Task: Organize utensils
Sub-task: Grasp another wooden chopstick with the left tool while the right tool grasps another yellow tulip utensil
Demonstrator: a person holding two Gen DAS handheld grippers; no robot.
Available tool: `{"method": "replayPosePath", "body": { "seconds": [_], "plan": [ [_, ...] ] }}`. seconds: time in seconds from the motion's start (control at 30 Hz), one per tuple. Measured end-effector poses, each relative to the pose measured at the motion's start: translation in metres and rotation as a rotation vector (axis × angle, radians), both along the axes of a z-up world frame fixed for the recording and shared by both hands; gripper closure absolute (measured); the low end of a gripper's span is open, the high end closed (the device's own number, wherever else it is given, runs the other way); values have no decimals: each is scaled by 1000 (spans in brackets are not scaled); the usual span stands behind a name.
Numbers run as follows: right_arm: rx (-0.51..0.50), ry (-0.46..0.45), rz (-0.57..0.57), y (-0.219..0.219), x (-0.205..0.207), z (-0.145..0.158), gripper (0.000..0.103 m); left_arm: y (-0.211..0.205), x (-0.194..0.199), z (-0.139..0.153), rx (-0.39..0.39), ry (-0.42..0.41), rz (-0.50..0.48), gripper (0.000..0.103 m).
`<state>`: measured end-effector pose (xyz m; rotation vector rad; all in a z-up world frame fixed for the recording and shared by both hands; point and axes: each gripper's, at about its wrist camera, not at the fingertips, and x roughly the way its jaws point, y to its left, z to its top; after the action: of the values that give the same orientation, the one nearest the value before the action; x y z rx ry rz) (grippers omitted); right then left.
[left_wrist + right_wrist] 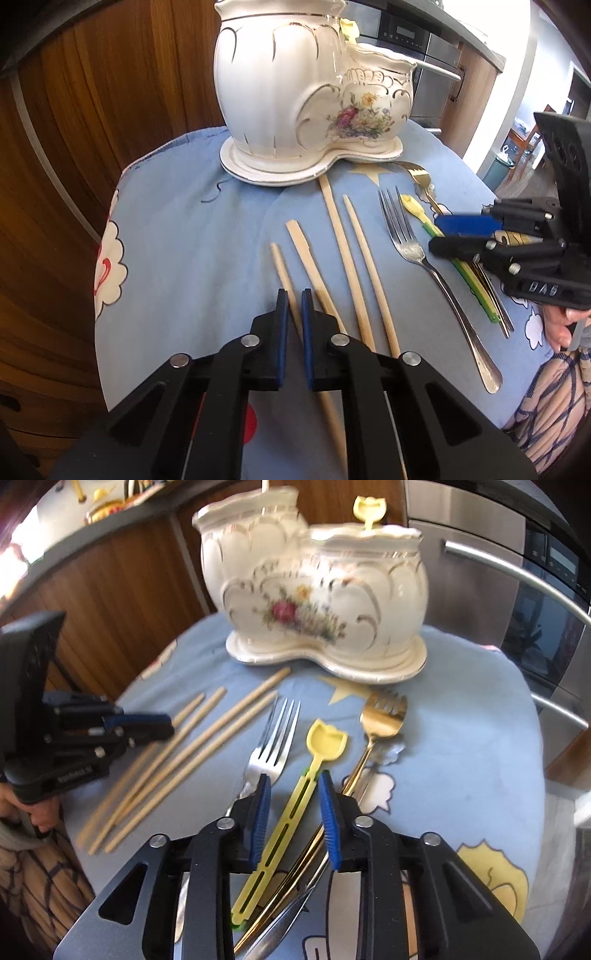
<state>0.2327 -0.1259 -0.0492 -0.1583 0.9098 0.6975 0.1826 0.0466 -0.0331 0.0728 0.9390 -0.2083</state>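
One yellow spoon stands in the ceramic holder; the rest lie out. Left hand-held gripper pinches a chopstick; right hand-held gripper, part-open, straddles another yellow spoon.

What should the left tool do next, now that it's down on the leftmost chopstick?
Probably lift it straight up, then carry it toward the ceramic holder. The left tool looks shut on the leftmost chopstick, which lies flat on the blue cloth with another chopstick close beside it; a straight lift should avoid dragging that one.
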Motion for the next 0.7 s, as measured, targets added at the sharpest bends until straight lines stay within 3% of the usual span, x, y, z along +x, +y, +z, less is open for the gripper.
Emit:
{"method": "replayPosePath", "body": {
  "seconds": [0.07,0.1,0.37,0.5,0.7],
  "plan": [
    [-18,-12,-1,3,-1,0,79,2,1,1,2,-4,4,98],
    [-20,-12,-3,3,-1,1,84,2,3,2,-1,-12,5,99],
    [-31,10,14,8,5,0,85,3,3,6,6,7,0,98],
    [-39,39,29,7,10,2,85,5,-7,6,0,52,-24,88],
    [-56,56,50,3,11,6,85,-3,-18,4,76,97,-54,88]
  ]
}}
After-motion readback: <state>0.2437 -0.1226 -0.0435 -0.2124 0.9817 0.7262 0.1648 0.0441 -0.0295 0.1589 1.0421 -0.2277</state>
